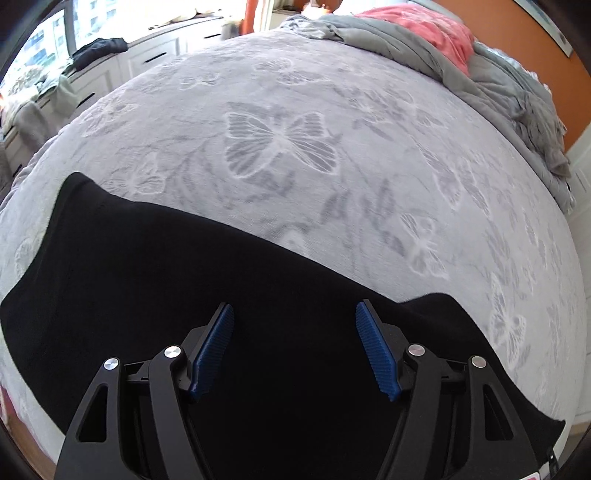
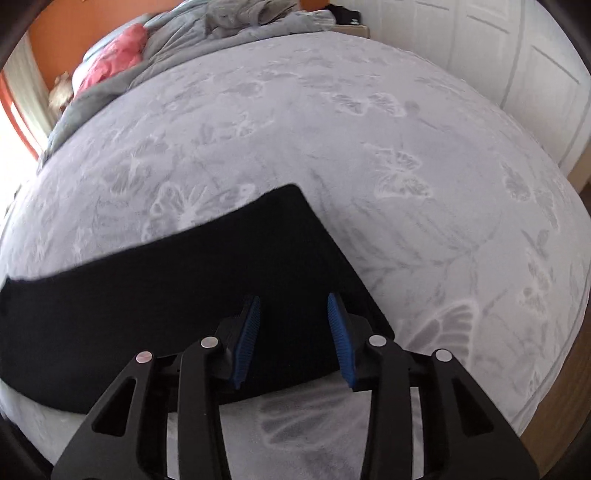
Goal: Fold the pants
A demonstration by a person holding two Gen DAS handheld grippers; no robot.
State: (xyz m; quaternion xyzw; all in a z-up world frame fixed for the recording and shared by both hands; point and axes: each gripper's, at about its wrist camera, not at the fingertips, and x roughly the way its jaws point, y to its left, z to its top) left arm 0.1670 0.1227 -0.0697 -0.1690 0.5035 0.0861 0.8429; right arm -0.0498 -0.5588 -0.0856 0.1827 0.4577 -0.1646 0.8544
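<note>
Black pants [image 1: 147,258] lie flat in a long band across the near part of a grey butterfly-patterned bed cover [image 1: 280,140]. My left gripper [image 1: 295,306] hovers over the middle of the band, jaws wide apart, with nothing pressed between the blue pads [image 1: 214,347]. In the right wrist view the pants [image 2: 184,277] end in a squared corner. My right gripper [image 2: 293,297] stands over that end near its lower edge. Its jaws are narrower but still apart, with flat black fabric below the gap. The pads [image 2: 341,339] do not pinch the cloth.
A rumpled grey duvet [image 1: 406,40] and a pink cloth [image 1: 436,29] are heaped at the far end of the bed. White cabinets [image 1: 155,55] with a dark garment [image 1: 99,48] run under the window. White wardrobe doors [image 2: 517,74] stand beside the bed.
</note>
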